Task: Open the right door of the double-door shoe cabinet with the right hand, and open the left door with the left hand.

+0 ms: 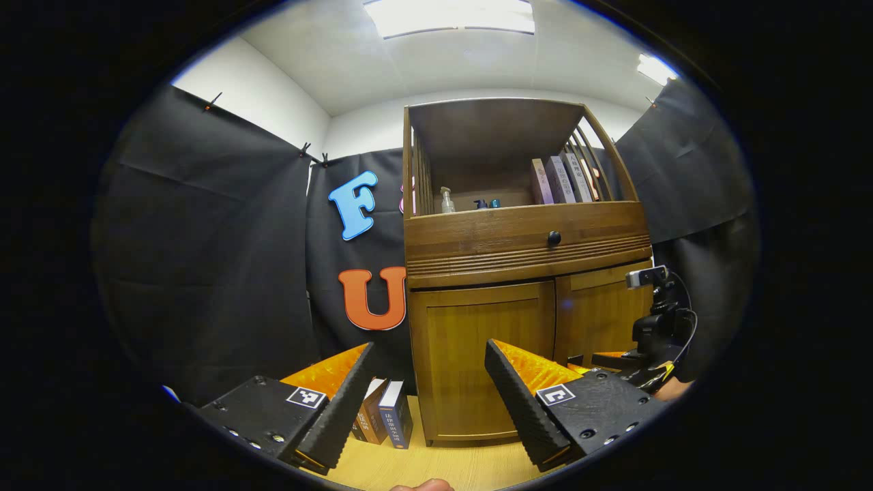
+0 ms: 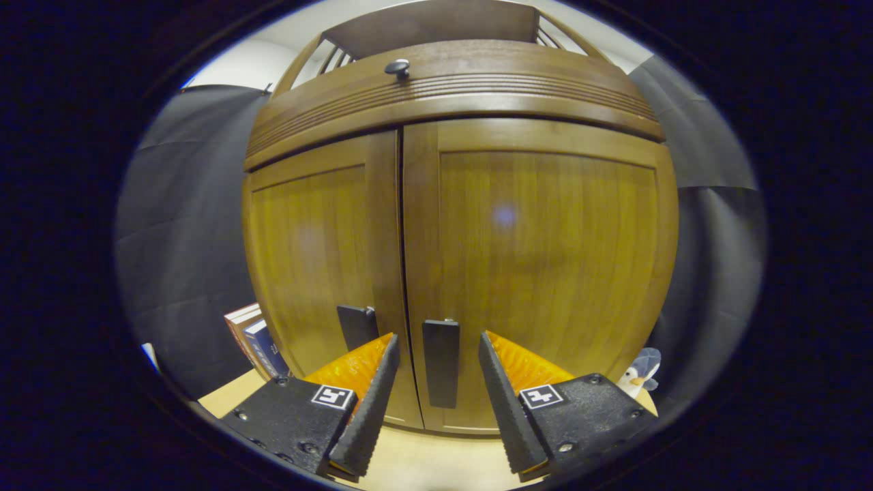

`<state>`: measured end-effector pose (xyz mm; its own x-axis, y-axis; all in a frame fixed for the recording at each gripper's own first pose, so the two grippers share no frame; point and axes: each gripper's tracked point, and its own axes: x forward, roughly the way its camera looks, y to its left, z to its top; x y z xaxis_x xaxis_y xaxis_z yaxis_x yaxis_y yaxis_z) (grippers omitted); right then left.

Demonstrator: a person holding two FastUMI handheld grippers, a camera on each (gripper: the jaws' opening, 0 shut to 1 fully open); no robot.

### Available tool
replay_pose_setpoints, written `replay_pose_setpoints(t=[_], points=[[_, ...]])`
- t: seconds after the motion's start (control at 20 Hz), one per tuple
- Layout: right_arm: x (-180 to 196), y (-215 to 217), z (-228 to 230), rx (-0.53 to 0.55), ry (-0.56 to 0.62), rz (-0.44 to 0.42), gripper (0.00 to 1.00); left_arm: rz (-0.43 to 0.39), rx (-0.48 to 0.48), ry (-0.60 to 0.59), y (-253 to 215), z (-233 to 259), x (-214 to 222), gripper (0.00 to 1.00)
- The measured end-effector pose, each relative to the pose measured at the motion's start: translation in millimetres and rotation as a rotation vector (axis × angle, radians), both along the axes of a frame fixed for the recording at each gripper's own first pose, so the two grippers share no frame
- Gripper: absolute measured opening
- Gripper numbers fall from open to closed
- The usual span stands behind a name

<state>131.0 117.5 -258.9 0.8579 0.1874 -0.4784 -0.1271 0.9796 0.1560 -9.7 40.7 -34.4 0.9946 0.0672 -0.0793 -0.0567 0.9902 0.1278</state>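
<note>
Brown wood makes up the shoe cabinet [image 1: 525,273], which stands on a pale wooden surface [image 1: 436,467] against the black cloth wall. Both lower doors are shut, meeting flush at the centre seam. The left door [image 2: 314,273] carries a dark handle [image 2: 357,326] just beside the seam; the right door [image 2: 545,273] carries a matching dark handle [image 2: 441,363] on its own side of the seam.

Right claw [image 2: 434,382]: spread wide, close in front of the cabinet, its fingers [image 2: 501,402] standing on either side of the right door's handle. The handle lies between them, and neither finger presses on it. In the left gripper view this same claw appears low against the right door, with a cable and a small camera above it [image 1: 648,276].

Left claw [image 1: 430,402]: spread wide, holding nothing, well back from the cabinet and facing the left door.

Above the doors sits a drawer front with a round dark knob [image 1: 554,238]. Above that is an open shelf holding a clear pump bottle [image 1: 447,200], two small dark items and a row of leaning books [image 1: 563,181].

Beside the cabinet's left side, several books [image 1: 385,419] stand on the surface. At the cabinet's right side, low down, a small plush toy [image 2: 641,372] is partly visible.
</note>
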Motion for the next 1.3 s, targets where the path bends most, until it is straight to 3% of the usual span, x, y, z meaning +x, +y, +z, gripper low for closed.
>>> replay_pose_setpoints(t=[0.25,0.3,0.35,0.45,0.7,0.95,1.3], points=[[10.4,2.9,-23.9,-0.022,0.043,-0.005,0.65,0.014,-0.004,0.011,6.7,-5.2,4.2,0.96],[12.4,3.5,-28.4,-0.025,0.049,-0.005,0.64,0.017,-0.004,0.012,7.2,-6.0,4.3,1.00],[14.6,3.7,-32.4,-0.030,0.054,-0.006,0.64,0.022,-0.003,0.014,8.4,-6.3,4.6,0.96],[17.3,4.2,-40.8,-0.042,0.066,-0.009,0.59,0.028,-0.004,0.016,11.0,-8.6,4.3,1.00],[27.6,3.8,-52.1,-0.069,0.064,-0.039,0.39,0.039,-0.013,0.036,13.9,-16.0,5.5,0.96],[29.7,3.3,-52.3,-0.065,0.044,-0.081,0.37,0.027,0.001,0.059,7.3,-22.5,8.2,0.96],[21.6,2.0,-48.8,-0.019,0.044,-0.069,0.28,-0.013,0.028,0.082,-5.9,-29.2,5.4,0.96]])
